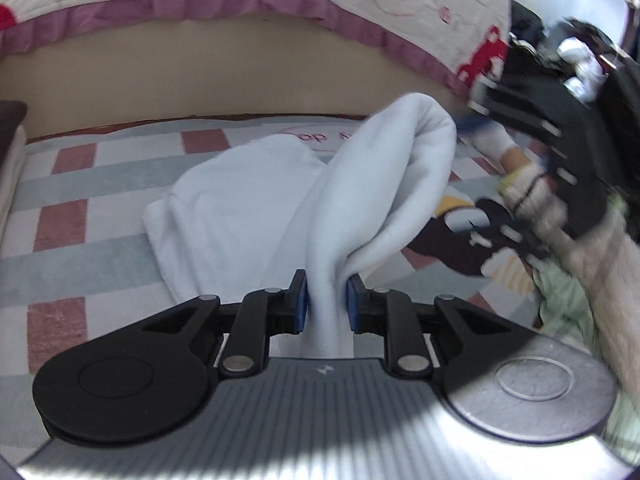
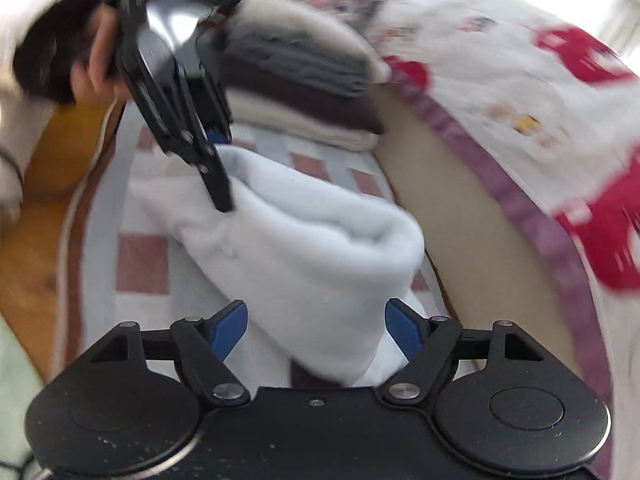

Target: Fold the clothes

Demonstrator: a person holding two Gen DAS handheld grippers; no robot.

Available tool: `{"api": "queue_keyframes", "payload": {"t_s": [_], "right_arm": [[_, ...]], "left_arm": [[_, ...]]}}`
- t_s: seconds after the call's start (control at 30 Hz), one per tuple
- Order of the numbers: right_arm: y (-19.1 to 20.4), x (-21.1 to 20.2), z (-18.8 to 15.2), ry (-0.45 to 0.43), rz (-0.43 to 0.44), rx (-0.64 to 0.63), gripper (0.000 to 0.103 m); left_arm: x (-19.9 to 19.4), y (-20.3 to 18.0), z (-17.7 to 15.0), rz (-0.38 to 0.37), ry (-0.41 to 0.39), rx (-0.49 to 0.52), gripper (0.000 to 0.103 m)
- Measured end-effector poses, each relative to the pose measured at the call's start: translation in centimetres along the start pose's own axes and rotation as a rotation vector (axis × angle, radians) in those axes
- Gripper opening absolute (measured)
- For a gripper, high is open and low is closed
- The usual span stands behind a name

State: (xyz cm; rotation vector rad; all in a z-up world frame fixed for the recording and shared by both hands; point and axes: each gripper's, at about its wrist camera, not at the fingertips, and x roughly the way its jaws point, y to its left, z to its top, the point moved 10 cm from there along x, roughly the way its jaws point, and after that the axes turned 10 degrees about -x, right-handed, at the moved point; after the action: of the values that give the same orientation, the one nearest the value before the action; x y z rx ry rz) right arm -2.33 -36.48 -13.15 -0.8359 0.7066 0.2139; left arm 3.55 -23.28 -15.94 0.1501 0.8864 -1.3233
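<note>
While your left gripper (image 1: pixel 327 300) pinches the pale blue garment (image 1: pixel 248 204) at six o'clock, lifting a fold, your right gripper (image 2: pixel 316 330) straddles it wide, gripping nothing.

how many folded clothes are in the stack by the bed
4 show in the right wrist view: white on top, grey, brown, cream at the bottom. More may be hidden.

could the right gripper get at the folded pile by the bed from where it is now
Probably not directly: the right gripper stands open around the pale blue garment, and the left gripper, pinching that cloth, sits before the folded pile.
</note>
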Motion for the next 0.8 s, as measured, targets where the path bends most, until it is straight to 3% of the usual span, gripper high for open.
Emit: {"api": "queue_keyframes", "payload": {"t_s": [0.1,0.17,0.3,0.43,0.47,0.53,0.6,0.73,0.8], "right_arm": [[-2.4,1.9,0.0,0.015,0.011,0.005,0.079],[-3.1,2.3,0.1,0.012,0.066,-0.001,0.08],[-2.6,2.8,0.8,0.019,0.168,-0.107,0.08],[-1.0,4.3,1.3,0.009,0.264,-0.089,0.081],[-1.1,4.5,1.3,-0.016,0.262,-0.055,0.081],[-1.5,4.7,1.4,-0.062,0.265,0.039,0.065],[-3.0,4.7,0.8,-0.098,0.292,0.243,0.058],[-5.3,4.6,-1.8,-0.132,0.288,0.591,0.056],[-5.8,4.6,-3.1,-0.134,0.268,0.722,0.056]], "left_arm": [[0.1,-0.1,-0.1,-0.003,0.0,0.01,0.019],[0.2,0.0,-0.1,-0.021,0.006,-0.001,0.019],[0.5,0.2,-0.1,-0.061,0.02,-0.03,0.019],[1.1,0.8,-0.3,-0.083,0.038,-0.078,0.019],[1.1,0.9,-0.4,-0.078,0.038,-0.078,0.019],[1.0,1.1,-0.4,-0.066,0.032,-0.083,0.019],[0.8,1.3,-0.1,-0.063,0.012,-0.094,0.023],[-0.4,1.4,0.9,-0.096,-0.051,-0.118,0.023],[-1.2,1.3,1.2,-0.115,-0.081,-0.126,0.031]]}}
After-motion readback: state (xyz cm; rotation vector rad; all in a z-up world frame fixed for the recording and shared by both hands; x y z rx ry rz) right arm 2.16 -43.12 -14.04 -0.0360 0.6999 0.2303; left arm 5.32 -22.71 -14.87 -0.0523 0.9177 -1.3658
